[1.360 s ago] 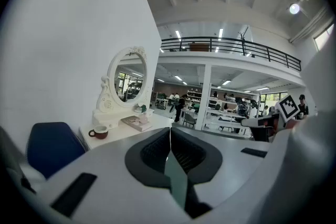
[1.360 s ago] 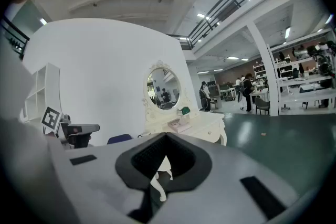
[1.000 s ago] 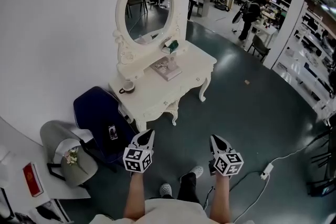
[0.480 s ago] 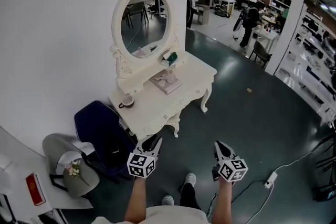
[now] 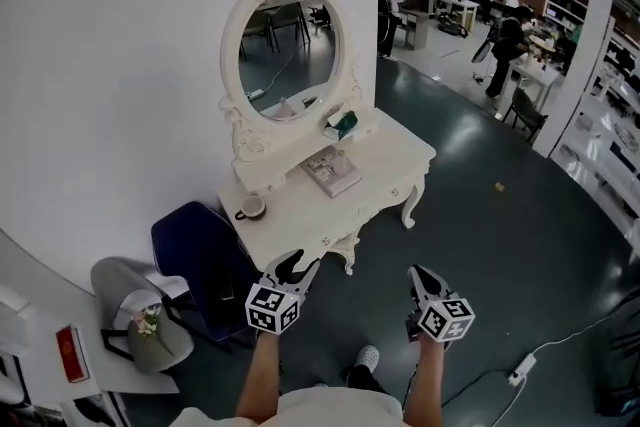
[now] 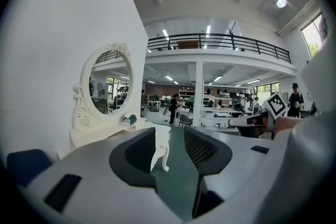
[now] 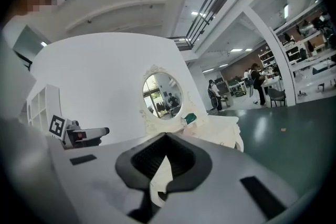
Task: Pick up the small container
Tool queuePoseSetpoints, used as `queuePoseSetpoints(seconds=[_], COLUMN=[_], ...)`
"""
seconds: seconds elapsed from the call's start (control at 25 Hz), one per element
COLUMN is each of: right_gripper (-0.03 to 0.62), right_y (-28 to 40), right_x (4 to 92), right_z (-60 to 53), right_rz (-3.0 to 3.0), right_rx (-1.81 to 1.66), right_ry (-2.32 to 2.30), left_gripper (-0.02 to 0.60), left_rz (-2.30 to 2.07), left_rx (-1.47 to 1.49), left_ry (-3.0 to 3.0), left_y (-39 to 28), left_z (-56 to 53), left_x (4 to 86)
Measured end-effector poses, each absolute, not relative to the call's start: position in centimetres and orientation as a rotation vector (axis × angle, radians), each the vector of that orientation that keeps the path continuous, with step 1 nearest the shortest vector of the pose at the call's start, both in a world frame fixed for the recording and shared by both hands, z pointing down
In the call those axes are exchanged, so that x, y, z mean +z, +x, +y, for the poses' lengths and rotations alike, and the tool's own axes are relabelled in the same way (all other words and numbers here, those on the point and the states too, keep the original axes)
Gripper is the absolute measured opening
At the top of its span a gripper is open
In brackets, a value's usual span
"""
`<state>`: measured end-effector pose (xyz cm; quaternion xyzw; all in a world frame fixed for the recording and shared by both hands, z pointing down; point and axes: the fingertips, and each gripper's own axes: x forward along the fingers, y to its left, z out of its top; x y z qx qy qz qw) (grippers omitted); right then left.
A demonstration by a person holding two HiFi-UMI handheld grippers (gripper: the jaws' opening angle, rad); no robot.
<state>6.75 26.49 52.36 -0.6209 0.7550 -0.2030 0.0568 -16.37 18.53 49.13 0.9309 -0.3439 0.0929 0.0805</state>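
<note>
The small green container (image 5: 346, 123) sits on the raised shelf of a white dressing table (image 5: 385, 183), under its oval mirror (image 5: 290, 53). It also shows in the left gripper view as a green container (image 6: 130, 120) and in the right gripper view (image 7: 190, 118). My left gripper (image 5: 300, 265) hovers over the floor just short of the table's front edge. Its jaws have just been opening and stand open with nothing between them (image 6: 170, 139). My right gripper (image 5: 417, 273) is further right over the floor, shut and empty (image 7: 165, 136).
A cup (image 5: 252, 207) and a book (image 5: 333, 171) lie on the tabletop. A navy chair (image 5: 200, 255) stands left of the table, beside a grey seat with a flower sprig (image 5: 140, 320). A power strip (image 5: 520, 375) with cable lies on the floor at right.
Both grippers have moved forward toward the dressing table, which now lies closer. The left gripper's jaws, shut a second ago, now stand apart.
</note>
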Motion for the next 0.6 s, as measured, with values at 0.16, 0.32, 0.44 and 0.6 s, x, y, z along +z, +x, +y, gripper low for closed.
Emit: queuePoseSetpoints(seconds=[0.16, 0.32, 0.44, 0.6], right_gripper=[0.015, 0.015, 0.015, 0.017], right_y=[8.3, 10.9, 13.3, 16.9], right_x=[52.7, 52.9, 53.1, 52.9], right_z=[22.7, 20.5, 19.9, 18.5], right_rz=[2.366, 2.415, 2.434, 2.405], right_rx=[-0.645, -0.663, -0.679, -0.665], right_ry=[-1.815, -1.765, -1.746, -1.742], left_gripper=[0.189, 0.189, 0.189, 0.187], left_rz=[-1.115, -1.172, -1.201, -1.208], left_rx=[0.292, 0.279, 0.298, 0.349], left_ry=[2.737, 2.704, 2.702, 2.722], left_y=[-15.3, -12.8, -10.6, -7.8], left_z=[15.7, 13.2, 12.4, 11.0], left_x=[49.4, 49.2, 49.3, 49.4])
